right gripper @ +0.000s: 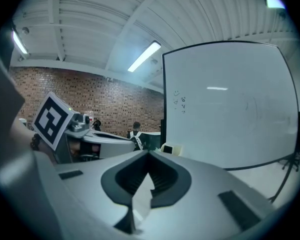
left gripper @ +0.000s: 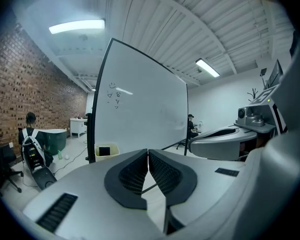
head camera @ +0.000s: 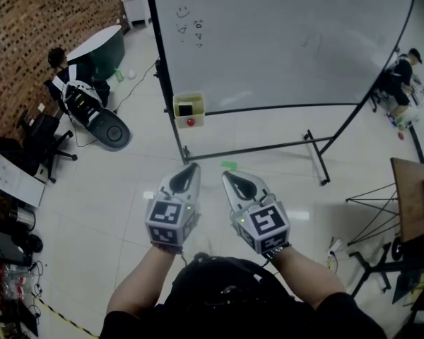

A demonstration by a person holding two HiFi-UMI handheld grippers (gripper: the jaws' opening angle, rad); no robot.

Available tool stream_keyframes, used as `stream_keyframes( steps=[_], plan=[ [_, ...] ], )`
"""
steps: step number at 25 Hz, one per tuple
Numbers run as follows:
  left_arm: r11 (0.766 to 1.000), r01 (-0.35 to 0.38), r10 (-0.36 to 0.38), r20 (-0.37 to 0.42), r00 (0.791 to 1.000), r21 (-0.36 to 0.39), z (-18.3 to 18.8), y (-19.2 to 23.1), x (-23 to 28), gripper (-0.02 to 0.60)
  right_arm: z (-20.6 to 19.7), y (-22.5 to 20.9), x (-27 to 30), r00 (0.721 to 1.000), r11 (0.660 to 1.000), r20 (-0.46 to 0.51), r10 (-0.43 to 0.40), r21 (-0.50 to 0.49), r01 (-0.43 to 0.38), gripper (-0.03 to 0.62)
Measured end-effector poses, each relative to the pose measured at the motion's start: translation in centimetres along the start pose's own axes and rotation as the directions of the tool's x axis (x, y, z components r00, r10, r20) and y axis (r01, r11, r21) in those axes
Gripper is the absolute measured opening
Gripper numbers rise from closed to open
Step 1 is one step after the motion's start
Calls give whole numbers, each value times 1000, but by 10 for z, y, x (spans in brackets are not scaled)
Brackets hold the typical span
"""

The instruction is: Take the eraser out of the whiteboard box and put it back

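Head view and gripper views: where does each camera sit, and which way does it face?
Head view: on the person's head, facing steeply down; forearms, left tongs and right tongs show.
Left gripper view: on the left tongs, facing along shut jaws toward the whiteboard.
Right gripper view: on the right tongs, same way; left tongs' marker cube at left.
Shared: all show the whiteboard and yellow box.

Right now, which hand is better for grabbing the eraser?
Left, probably. The left tool points almost straight at the yellow box holding the eraser, while the right tool sits further to the side. Both are shut, empty and not near it.
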State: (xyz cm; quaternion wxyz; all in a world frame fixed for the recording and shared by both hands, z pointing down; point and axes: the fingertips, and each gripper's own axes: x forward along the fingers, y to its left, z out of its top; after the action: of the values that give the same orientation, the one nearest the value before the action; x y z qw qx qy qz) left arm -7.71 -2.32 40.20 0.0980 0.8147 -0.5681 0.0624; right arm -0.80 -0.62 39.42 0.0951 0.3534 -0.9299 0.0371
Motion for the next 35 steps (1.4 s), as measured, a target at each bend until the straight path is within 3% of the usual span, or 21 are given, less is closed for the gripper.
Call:
stream_keyframes(
  steps=[18, 25, 35],
  plan=[
    [999, 47, -49, -49, 998, -27, 14, 123, 99, 6, 24, -38, 150, 998, 998, -39, -54, 13, 54, 25],
    [998, 58, -59, -65, 996, -21, 14, 141, 122, 6, 23, -49, 176, 996, 997, -54, -67, 22, 69, 25],
    [1000, -3, 1, -86, 996, -18, 5, 159, 150, 8, 20, -67, 201, 998, 999, -60, -17, 30, 19, 25]
  ],
)
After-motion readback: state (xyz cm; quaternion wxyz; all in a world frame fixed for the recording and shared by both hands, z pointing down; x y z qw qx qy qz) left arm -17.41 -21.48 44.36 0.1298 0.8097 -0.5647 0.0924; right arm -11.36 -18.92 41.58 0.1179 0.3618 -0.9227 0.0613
